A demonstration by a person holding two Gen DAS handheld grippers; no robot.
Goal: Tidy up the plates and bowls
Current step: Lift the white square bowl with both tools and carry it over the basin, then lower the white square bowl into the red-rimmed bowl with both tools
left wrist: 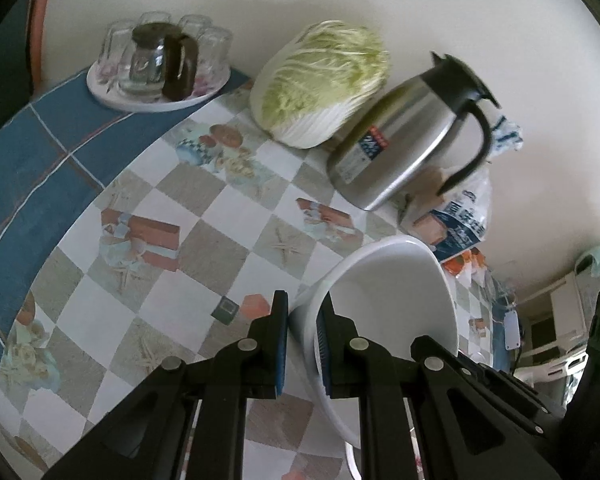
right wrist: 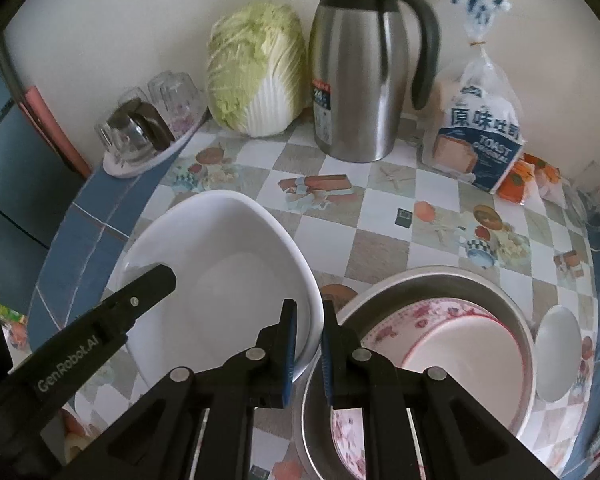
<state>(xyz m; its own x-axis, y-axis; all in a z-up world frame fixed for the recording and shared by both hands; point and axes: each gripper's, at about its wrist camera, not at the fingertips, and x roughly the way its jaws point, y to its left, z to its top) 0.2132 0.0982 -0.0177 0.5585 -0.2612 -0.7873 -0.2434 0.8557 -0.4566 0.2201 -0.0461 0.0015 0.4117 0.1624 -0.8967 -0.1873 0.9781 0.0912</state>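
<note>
A large white bowl [left wrist: 392,292] [right wrist: 220,264] is held tilted above the checkered table by both grippers. My left gripper [left wrist: 303,340] is shut on the bowl's rim on one side; it also shows in the right wrist view [right wrist: 140,296]. My right gripper [right wrist: 309,344] is shut on the opposite rim. To the right, a steel basin [right wrist: 516,320] holds a floral-rimmed plate [right wrist: 444,340]. A small white dish [right wrist: 558,352] lies right of the basin.
At the back by the wall stand a napa cabbage [right wrist: 256,72], a steel thermos jug [right wrist: 356,68], a toast bag [right wrist: 480,132] and a tray of upturned glasses [right wrist: 148,128]. The round table's blue border [left wrist: 32,160] curves along the left.
</note>
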